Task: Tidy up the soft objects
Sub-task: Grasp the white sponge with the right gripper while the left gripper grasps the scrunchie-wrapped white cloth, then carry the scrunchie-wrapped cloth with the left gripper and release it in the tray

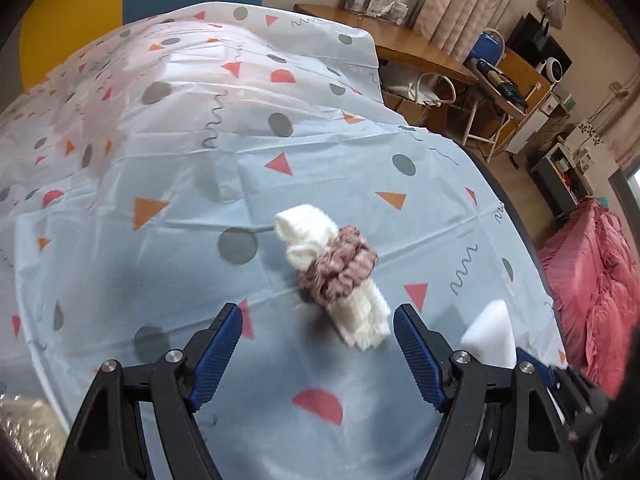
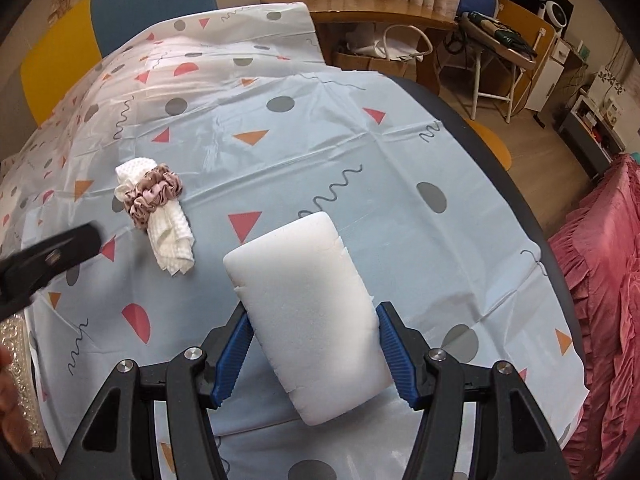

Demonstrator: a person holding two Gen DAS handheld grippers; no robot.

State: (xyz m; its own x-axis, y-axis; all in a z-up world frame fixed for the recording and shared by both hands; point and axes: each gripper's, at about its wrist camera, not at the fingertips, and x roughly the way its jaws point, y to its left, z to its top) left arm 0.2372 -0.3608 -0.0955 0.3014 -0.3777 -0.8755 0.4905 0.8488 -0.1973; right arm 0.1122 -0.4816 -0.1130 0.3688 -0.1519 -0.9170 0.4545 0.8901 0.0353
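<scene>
A rolled white waffle cloth point(image 1: 360, 312) lies on the patterned tablecloth point(image 1: 160, 280) with a mauve scrunchie point(image 1: 340, 268) around its middle. My left gripper point(image 1: 318, 324) is open and empty, just short of the cloth's near end. The bundle also shows in the right wrist view, cloth point(image 2: 170, 240) and scrunchie point(image 2: 152, 196), at the left. My right gripper point(image 2: 314, 320) is shut on a white foam sponge point(image 2: 308, 300) and holds it above the table. The sponge's corner point(image 1: 492, 332) shows in the left wrist view. The left gripper's finger point(image 2: 52, 256) shows at the left edge.
The table's right edge point(image 2: 532, 220) drops to a pink ruffled bedspread point(image 2: 600, 280). A wooden desk point(image 2: 380, 8), a white chair point(image 2: 492, 80) and shelves stand beyond. A blue chair back point(image 2: 152, 0) and a yellow one point(image 2: 56, 64) are behind the table.
</scene>
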